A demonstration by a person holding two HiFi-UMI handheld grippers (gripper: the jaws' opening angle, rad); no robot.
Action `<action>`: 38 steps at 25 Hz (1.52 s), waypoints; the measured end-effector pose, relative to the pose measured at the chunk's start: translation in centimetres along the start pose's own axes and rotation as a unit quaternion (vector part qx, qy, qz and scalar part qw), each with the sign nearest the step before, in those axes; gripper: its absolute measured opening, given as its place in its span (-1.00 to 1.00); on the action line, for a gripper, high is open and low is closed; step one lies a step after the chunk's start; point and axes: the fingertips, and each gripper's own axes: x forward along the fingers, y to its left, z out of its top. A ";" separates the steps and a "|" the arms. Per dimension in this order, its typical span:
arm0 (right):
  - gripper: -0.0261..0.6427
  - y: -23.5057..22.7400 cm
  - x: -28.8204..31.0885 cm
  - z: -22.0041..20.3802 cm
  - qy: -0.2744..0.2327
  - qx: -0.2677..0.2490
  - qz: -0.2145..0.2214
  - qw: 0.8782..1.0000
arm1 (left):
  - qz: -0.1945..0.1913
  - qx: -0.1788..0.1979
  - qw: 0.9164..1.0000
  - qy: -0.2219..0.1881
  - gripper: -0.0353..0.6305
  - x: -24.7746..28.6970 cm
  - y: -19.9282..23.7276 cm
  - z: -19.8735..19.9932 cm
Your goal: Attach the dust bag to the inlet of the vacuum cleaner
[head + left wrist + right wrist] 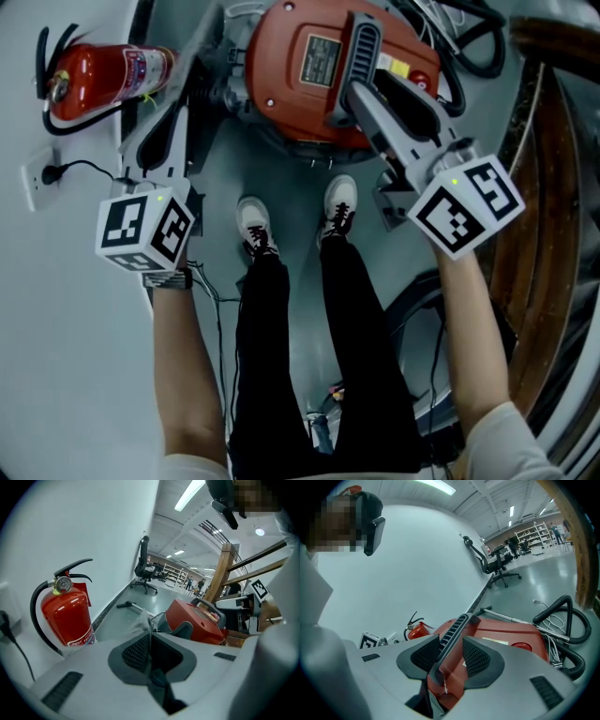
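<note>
Floor (pixel 300 239), R claw (pixel 451 654) part-open round vac handle (pixel 453 631)

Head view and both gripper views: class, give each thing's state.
Red vacuum cleaner: on the floor, top up.
Right gripper: jaws open astride its dark ribbed handle.
Left gripper: jaws shut on thin clear plastic sheet.
Red fire extinguisher: upright by the wall.
Black plug: in its wall socket.

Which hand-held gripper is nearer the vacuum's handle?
Right: the right hand-held gripper straddles the handle; the left hand-held gripper, pinching a translucent sheet, sits near the fire extinguisher.
</note>
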 end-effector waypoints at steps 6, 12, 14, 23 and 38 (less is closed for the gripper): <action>-0.43 0.0 0.0 0.0 -0.001 -0.002 -0.001 1.000 | -0.017 -0.015 1.000 -0.002 -0.84 0.0 -0.1 0.0; -0.43 0.0 0.0 0.0 0.002 0.000 0.002 1.000 | -0.030 -0.019 0.999 -0.002 -0.84 0.0 -0.2 0.1; -0.43 0.0 0.0 0.0 0.002 0.000 0.002 1.000 | -0.029 -0.020 0.999 -0.003 -0.84 0.0 -0.2 0.1; -0.43 0.0 0.0 0.0 0.001 -0.002 0.001 1.000 | -0.036 -0.023 0.999 -0.002 -0.83 0.1 -0.5 0.1; -0.43 0.0 0.0 0.0 0.001 -0.002 0.001 1.000 | -0.046 -0.010 0.999 0.010 -0.82 0.2 -1.1 0.1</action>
